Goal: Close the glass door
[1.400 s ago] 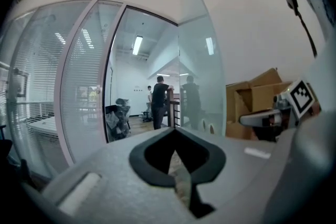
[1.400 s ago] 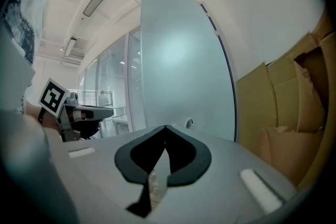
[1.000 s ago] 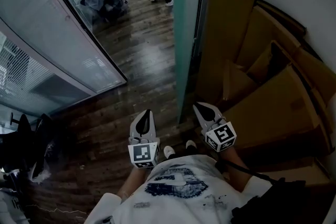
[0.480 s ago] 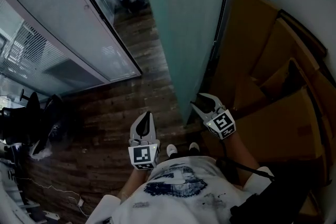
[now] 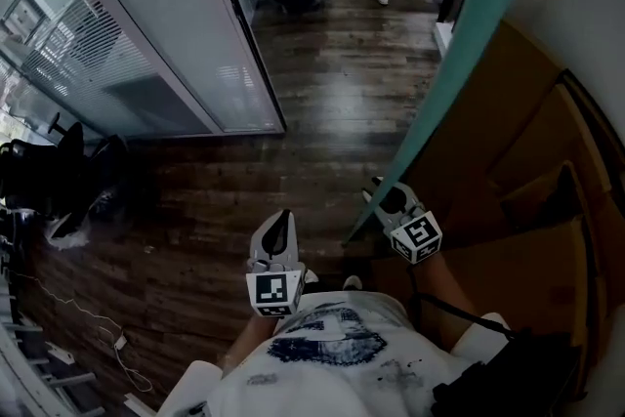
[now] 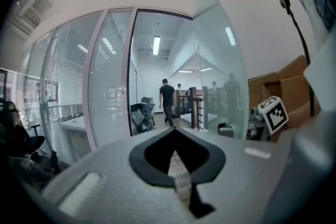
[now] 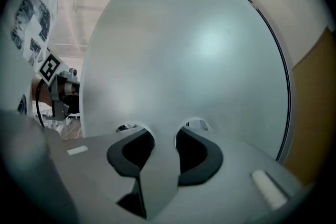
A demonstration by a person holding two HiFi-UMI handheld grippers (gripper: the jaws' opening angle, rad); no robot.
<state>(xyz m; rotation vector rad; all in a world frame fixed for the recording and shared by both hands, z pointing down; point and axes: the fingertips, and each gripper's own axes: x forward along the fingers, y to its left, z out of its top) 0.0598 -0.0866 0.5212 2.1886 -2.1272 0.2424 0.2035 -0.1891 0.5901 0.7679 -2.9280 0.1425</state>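
Glass door (image 5: pixel 459 63) — frosted pane, pale teal, smooth, matt; in the right gripper view it carries one soft highlight. Floor (image 5: pixel 332 93) — dark wood planks, polished, mirroring pale light. Partition wall (image 5: pixel 146 24): clear glossy glass with slatted blinds showing through it. Cardboard boxes (image 5: pixel 527 249) beside the door: brown, dull, creased at the folds. Left gripper (image 5: pixel 281 218): grey matt plastic shell, with black matt lining on the jaws. The person's shirt (image 5: pixel 322 347): white printed cloth, soft and wrinkled.
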